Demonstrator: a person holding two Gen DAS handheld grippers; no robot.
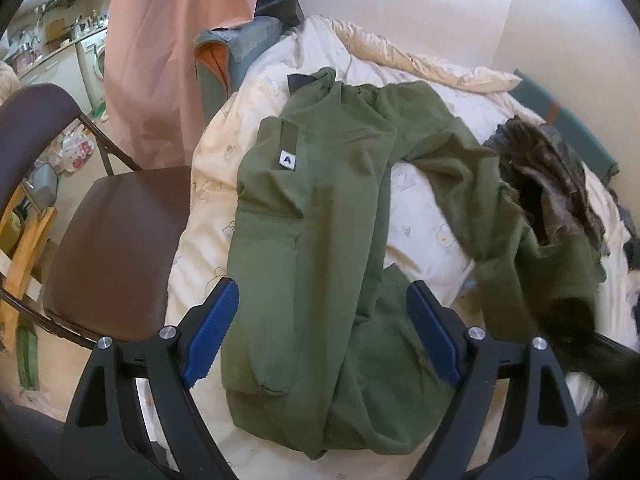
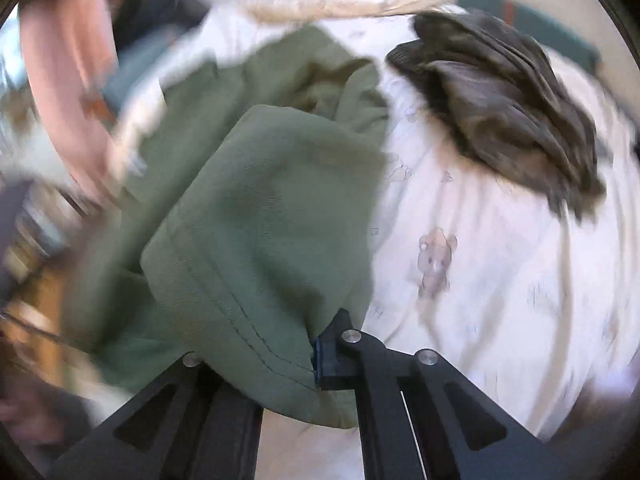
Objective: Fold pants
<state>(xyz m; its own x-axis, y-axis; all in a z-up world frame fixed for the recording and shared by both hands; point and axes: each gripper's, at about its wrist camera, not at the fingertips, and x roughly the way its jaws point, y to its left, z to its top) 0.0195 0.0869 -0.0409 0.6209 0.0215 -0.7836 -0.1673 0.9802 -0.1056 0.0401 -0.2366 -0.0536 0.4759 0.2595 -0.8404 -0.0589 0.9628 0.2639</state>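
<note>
1. Left wrist view: we see the green pants (image 1: pixel 320 216) spread on a bed (image 1: pixel 420 208) with a cream, bear-printed cover.
2. One leg runs straight toward us; the other bends off to the right.
3. Our left tool (image 1: pixel 326 328) hovers above the near leg with its blue pads (image 1: pixel 212 332) spread wide, one on each side of the cloth, touching nothing that we can see.
4. A brown chair (image 1: pixel 108 240) stands just beside the bed on the left, and a pink curtain (image 1: pixel 160 52) hangs behind it.
5. A dark garment (image 1: pixel 556 184) lies on the bed to the right of the pants.
6. Right wrist view: the picture is blurred, yet we see our right tool (image 2: pixel 312 356) pressed together, pinching a stitched hem of the pants (image 2: pixel 260 216), which drapes over its left finger.
</note>
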